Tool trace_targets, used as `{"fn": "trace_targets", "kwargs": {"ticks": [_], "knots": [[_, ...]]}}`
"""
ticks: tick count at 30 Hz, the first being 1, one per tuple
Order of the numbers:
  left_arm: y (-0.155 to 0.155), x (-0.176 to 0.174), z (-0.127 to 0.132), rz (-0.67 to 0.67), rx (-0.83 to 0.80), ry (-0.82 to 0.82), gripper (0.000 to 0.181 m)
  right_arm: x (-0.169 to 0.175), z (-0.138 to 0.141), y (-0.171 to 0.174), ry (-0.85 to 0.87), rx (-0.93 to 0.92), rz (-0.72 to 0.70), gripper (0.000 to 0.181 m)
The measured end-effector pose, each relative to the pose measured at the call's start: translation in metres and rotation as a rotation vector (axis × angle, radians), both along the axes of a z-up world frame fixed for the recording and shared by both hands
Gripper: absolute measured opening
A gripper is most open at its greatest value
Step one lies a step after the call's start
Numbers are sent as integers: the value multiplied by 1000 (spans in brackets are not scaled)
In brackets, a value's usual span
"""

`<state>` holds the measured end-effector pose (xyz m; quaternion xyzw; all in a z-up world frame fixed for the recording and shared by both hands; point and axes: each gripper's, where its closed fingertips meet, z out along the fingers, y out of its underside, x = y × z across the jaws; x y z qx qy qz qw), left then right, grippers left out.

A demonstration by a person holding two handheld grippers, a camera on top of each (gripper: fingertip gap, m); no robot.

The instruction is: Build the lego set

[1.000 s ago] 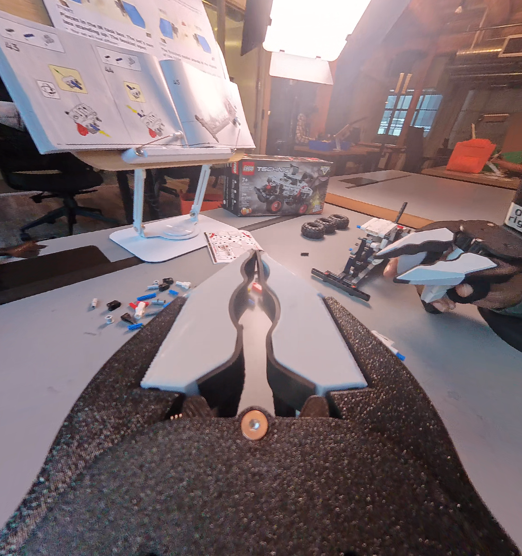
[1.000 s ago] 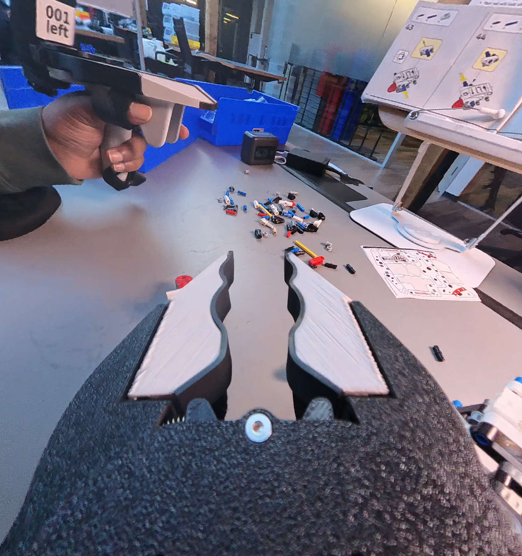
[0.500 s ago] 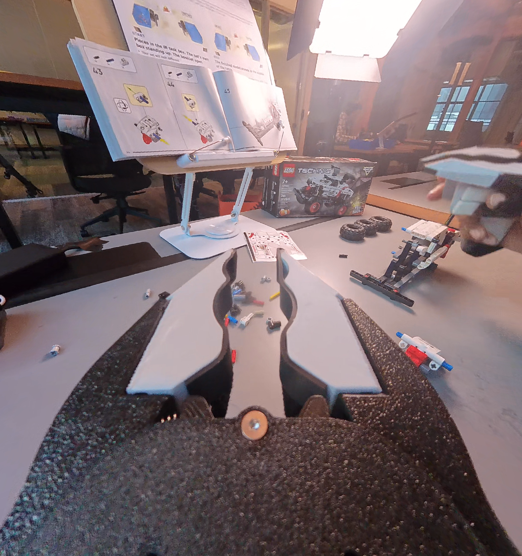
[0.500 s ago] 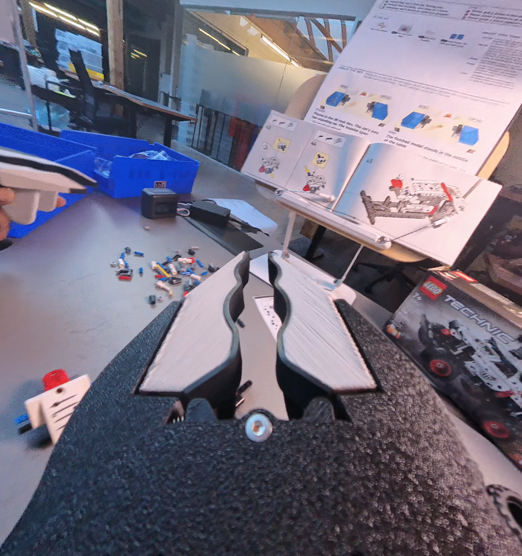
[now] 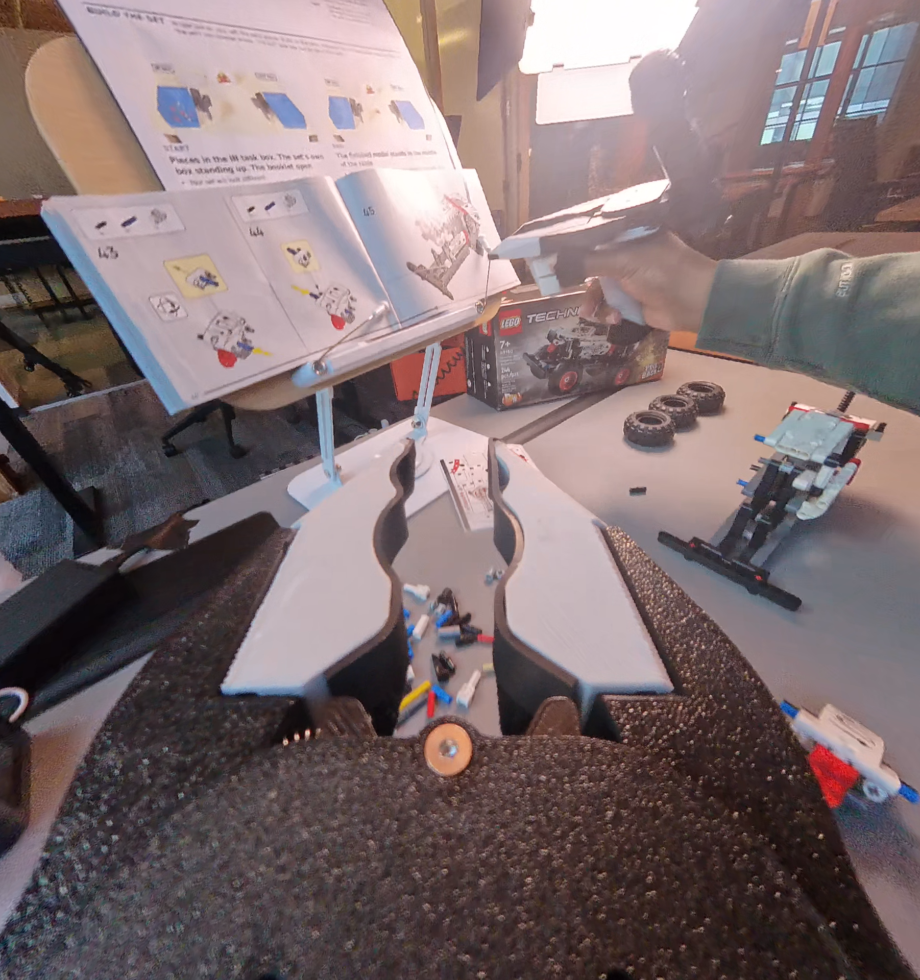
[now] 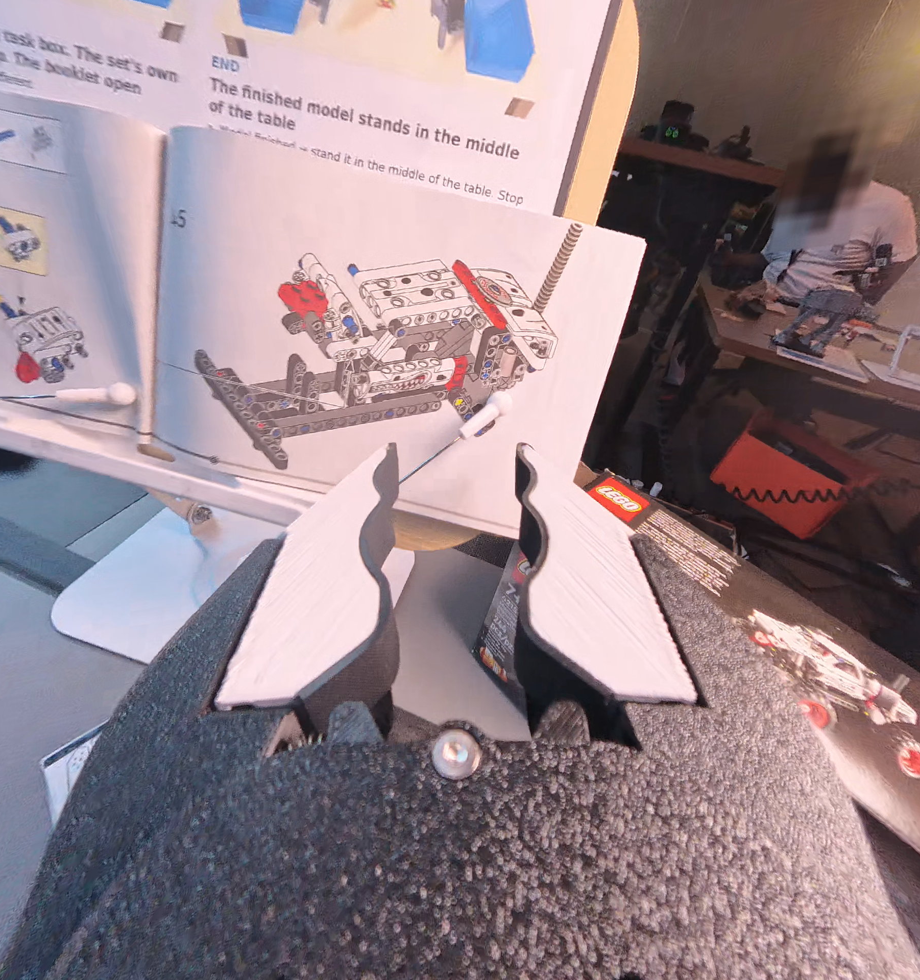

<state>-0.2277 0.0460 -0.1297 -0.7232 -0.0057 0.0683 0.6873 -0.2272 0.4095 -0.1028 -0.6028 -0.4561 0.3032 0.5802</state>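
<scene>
My left gripper (image 5: 450,451) is open and empty, raised over a scatter of small loose pieces (image 5: 442,631) on the grey table. A partly built black-and-white chassis (image 5: 787,488) lies to its right, and a small white-and-red subassembly (image 5: 845,753) sits at the near right. My right gripper (image 6: 455,451) is open and empty, held up close to the right page of the open instruction booklet (image 6: 394,329), near the page clip (image 6: 484,416). In the left wrist view the right gripper (image 5: 495,253) points at that page of the booklet (image 5: 267,276).
The booklet rests on a white stand (image 5: 341,477) at the table's back edge. The set's box (image 5: 564,344) stands behind it, also in the right wrist view (image 6: 797,647). Three black tyres (image 5: 670,411) lie by the chassis. A sticker sheet (image 5: 471,488) lies near the stand. My hands' fingertips stand some 35 centimetres from each other.
The right gripper rose from beside the chassis and swung up to the booklet's right page, opening wider. The left gripper opened from nearly shut and moved over the loose pieces.
</scene>
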Motion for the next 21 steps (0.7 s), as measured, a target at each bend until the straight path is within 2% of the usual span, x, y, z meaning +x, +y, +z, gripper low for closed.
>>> {"fn": "trace_targets", "kwargs": {"ticks": [4, 8, 12, 15, 18, 21], "knots": [[52, -10, 26, -19, -8, 48, 28, -16, -5, 7, -10, -24, 43, 17], [109, -32, 33, -5, -74, 105, 27, -14, -6, 8, 17, -85, 78, 16], [162, -63, 24, 24, -192, 153, 27, -6, -15, 11, 7, -103, 64, 16], [191, -86, 9, 58, -291, 210, 27, -3, -19, 12, 27, -144, 67, 17], [207, -103, -7, 89, -356, 252, 25, -3, -18, 11, 29, -112, 81, 17], [209, -113, -9, 111, -359, 297, 14, -4, -19, 11, 27, -135, 86, 17]]}}
